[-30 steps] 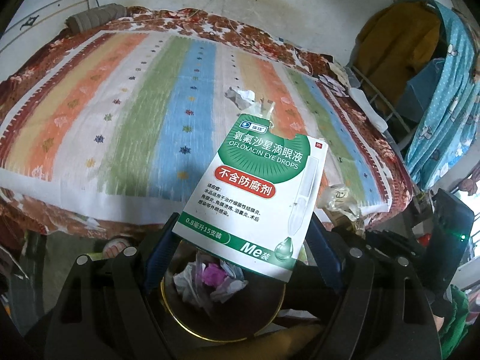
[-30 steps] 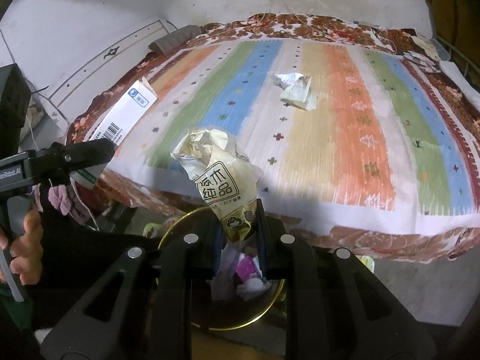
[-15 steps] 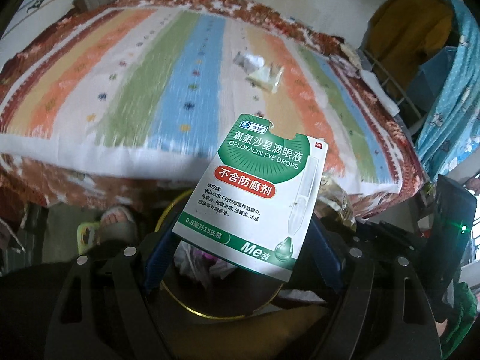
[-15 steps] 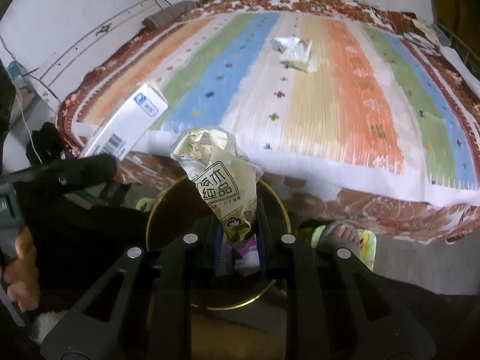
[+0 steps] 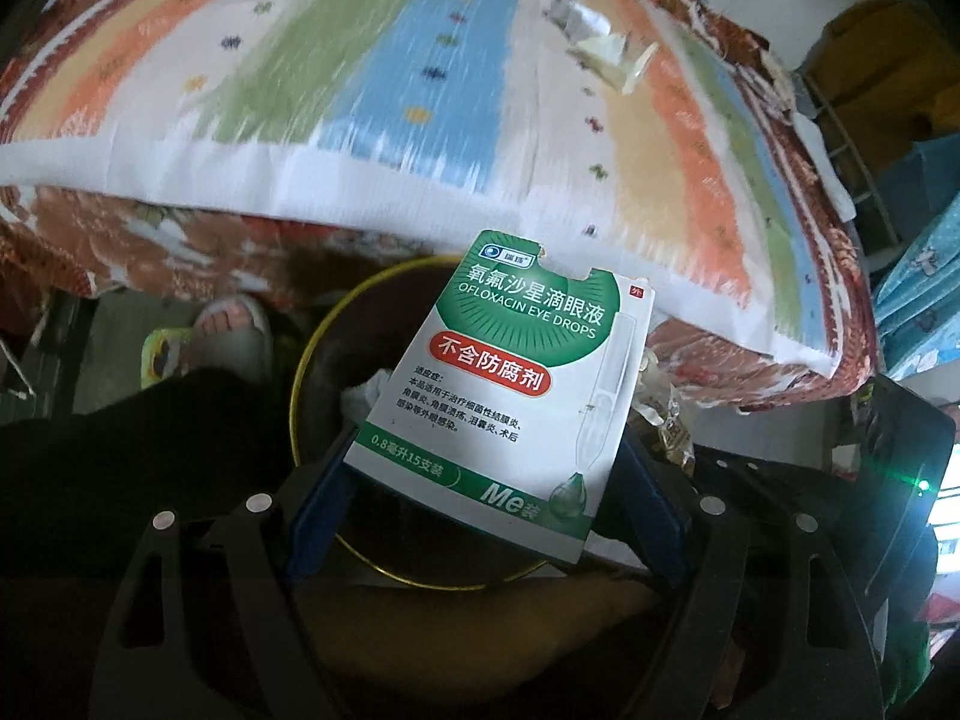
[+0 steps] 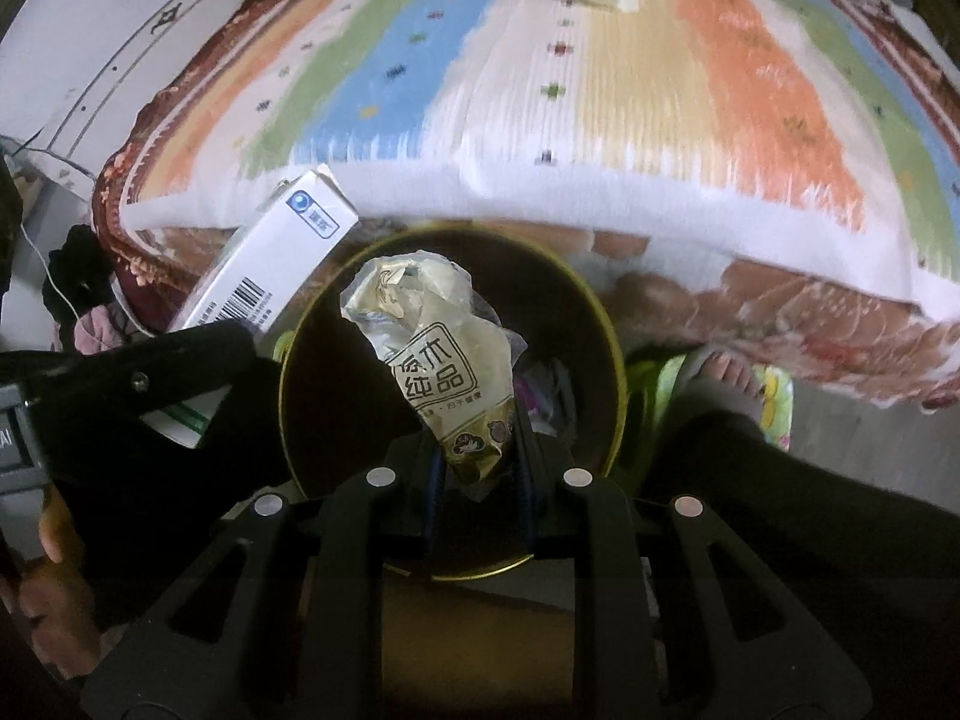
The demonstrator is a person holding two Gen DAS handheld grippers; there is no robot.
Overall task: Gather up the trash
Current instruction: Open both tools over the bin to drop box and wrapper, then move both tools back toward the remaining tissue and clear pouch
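Your left gripper (image 5: pixel 480 468) clamps the eye-drops box (image 5: pixel 510 384) across its width, its jaws wide apart on the carton, and the box tilts up just above the gold-rimmed bin (image 5: pixel 297 372) directly below the fingers. Your right gripper (image 6: pixel 478 468) pinches the crumpled snack wrapper (image 6: pixel 438 354) by its lower end — jaws narrow, wrapper standing up ahead of the fingers over the same bin's dark mouth. Beyond both grippers, well apart from them, more crumpled trash (image 5: pixel 600 48) lies on the striped bedspread (image 5: pixel 360 72).
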